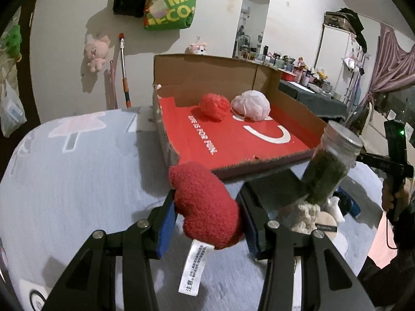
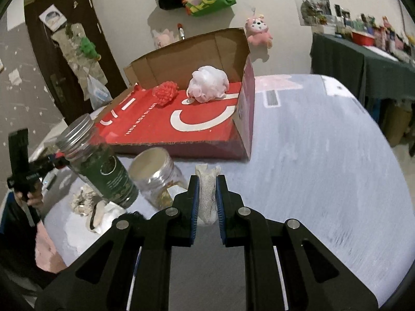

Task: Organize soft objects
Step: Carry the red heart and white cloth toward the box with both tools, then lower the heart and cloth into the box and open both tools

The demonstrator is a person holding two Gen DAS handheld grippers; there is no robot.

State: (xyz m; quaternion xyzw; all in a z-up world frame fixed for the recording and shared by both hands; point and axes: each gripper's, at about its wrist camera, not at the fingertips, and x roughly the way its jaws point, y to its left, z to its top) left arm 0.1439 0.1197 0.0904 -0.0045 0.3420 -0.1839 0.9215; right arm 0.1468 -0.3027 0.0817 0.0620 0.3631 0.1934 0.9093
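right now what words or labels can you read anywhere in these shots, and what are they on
"LIFE IS FOR FUN." in white on the red floor of the cardboard box.
"MEC" and "ECO" partly readable on the green bag hung on the wall.
"注意" heads the white tag on the red plush in the left tongs; its fine print is too small.
The dark jar's label is blurred.

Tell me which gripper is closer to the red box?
Left, probably. The left gripper, holding a plush heart, reaches the front edge of the box; the right gripper sits farther back.
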